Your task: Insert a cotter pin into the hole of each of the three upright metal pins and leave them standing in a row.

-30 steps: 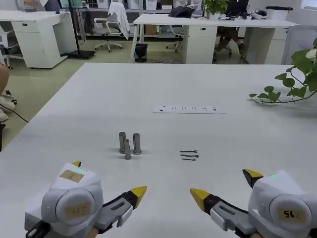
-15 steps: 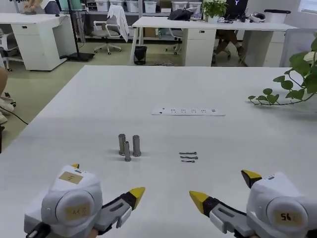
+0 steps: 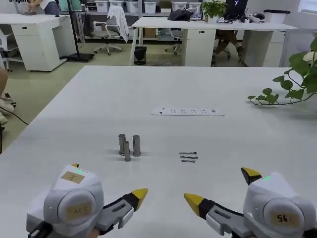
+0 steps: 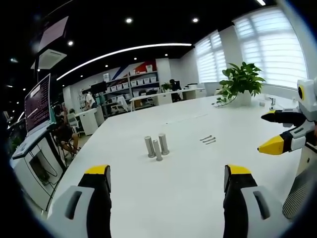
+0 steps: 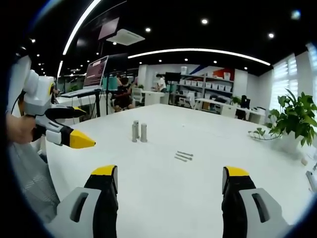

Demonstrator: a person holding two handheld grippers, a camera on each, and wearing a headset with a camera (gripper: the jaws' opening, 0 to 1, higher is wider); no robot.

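Left of centre in the head view, three upright metal pins stand in a tight cluster on the white workbench: two behind and a third just in front between them. They are not in a row. Just right of centre lie three cotter pins, flat, roughly parallel and ranged one below another in the frame, well apart from the metal pins. The holes are too small to make out, but no cotter pin is near any of them. Judgement: insertion has not begun.

Lower left of the same view is the left gripper, and lower right is the right gripper. Each has its yellow-tipped jaws spread wide with nothing between them, and both gripper views show bare tabletop in the gap. Both are held short of the parts, with their inner tips angled toward the frame's centre.

Judgement on placement: this is a ready stance. The left gripper view has the metal pins at its centre, which suits steadying one. The right gripper view has the cotter pins near its centre, which suits picking one up.

A white power strip lies beyond the parts at mid-frame, and a trailing plant occupies the right edge. Neither obstructs the work.

Risks, as judged:
- The cotter pins are thin and lie flat on a smooth top, so the tips must come in low and close finely.
- The metal pins stand free and close together, so a nudge to one could topple its neighbours.
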